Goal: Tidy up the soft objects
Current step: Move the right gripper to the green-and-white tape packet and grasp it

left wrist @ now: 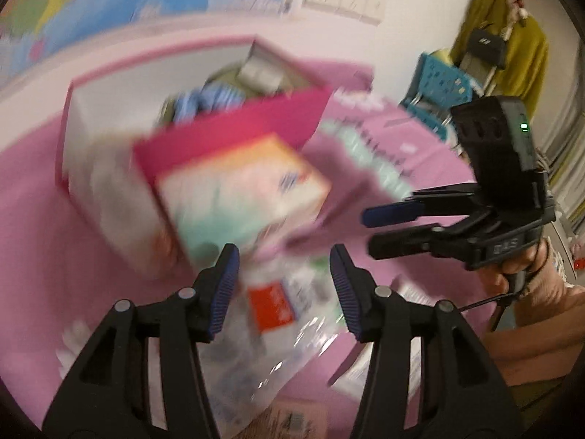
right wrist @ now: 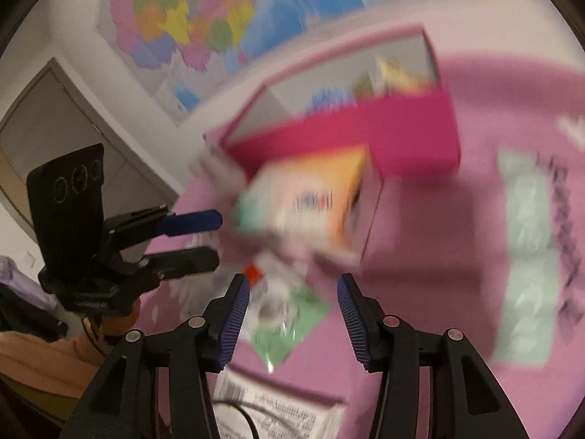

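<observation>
- Pink cloth covers the worktop (left wrist: 33, 197), and on it stands the pink storage box (left wrist: 234, 124), open at the top, with blue striped fabric (left wrist: 208, 98) and other soft things already inside.
- Leaning against the near wall of the pink storage box is a pastel tissue pack (left wrist: 241, 190), blurred by motion; I judge it light and squashy, best pinched across its short sides.
- Just nearer than the tissue pack lies a clear plastic packet (left wrist: 278, 314) with a red label, its green-printed end showing in the right wrist view. It looks thin, crinkly and slippery, so a grip on a flat edge or corner seems safest.
- To the right of the pink storage box a pale green wrapped pack (right wrist: 526, 256) lies flat on the cloth.
- Left hand-held gripper (left wrist: 285, 285): fingers spread wide, holding nothing, poised over the clear plastic packet.
- Right hand-held gripper (right wrist: 292, 311): likewise wide apart and empty, aimed at the packet's green end.
- Both packs remain outside the pink storage box.
</observation>
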A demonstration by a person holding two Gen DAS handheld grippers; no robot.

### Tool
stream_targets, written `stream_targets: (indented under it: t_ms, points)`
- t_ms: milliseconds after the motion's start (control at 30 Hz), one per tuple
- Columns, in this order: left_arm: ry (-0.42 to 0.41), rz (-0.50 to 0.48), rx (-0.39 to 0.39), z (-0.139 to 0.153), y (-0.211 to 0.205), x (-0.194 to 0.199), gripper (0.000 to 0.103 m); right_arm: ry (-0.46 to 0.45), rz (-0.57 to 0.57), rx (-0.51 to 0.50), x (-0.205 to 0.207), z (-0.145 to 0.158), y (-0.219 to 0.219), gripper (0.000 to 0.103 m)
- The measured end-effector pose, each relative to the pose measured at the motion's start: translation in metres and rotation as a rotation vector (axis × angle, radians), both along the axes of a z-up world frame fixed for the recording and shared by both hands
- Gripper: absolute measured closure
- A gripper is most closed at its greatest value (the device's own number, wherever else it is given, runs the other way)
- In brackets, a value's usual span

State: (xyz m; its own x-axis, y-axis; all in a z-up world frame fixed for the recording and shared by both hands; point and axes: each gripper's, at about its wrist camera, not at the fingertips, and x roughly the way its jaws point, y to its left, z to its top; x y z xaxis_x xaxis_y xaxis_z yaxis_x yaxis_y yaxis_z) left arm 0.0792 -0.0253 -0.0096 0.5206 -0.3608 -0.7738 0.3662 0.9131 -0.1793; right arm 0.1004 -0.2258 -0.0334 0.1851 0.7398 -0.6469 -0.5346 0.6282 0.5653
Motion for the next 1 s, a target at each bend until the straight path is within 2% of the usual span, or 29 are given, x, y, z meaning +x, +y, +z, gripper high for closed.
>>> stream_targets:
  t_ms: [133,300,467,533,733,800,900,1000]
  points:
    - [0.086,0.023,-0.003,-0.026,0.009,-0.002,0.05,0.053,-0.009,-0.002,-0.005,-0.019,0.004,0.052]
    - [0.118,-0.003,-0.025,-0.034,0.006,-0.005,0.05,0.034,-0.005,-0.012,-0.009,-0.021,0.017,0.052]
    - [0.119,-0.034,-0.023,-0.038,-0.001,-0.009,0.05,0.012,-0.018,-0.002,-0.01,-0.021,0.027,0.052]
    - [0.118,-0.039,-0.025,-0.038,0.0,-0.009,0.056,0.005,-0.023,0.009,-0.012,-0.022,0.031,0.051]
    - [0.12,-0.035,-0.03,-0.038,0.003,-0.01,0.058,0.008,-0.022,0.052,-0.012,-0.023,0.03,0.05]
    - [0.115,-0.036,-0.025,-0.038,0.0,-0.01,0.058,0.005,-0.006,0.082,-0.013,-0.022,0.033,0.053]
    - [0.103,-0.038,-0.005,-0.038,-0.002,-0.014,0.059,-0.022,-0.002,0.055,-0.015,-0.018,0.037,0.053]
    - [0.099,-0.05,-0.025,-0.037,-0.003,-0.017,0.065,-0.019,-0.05,0.039,-0.011,-0.02,0.025,0.053]
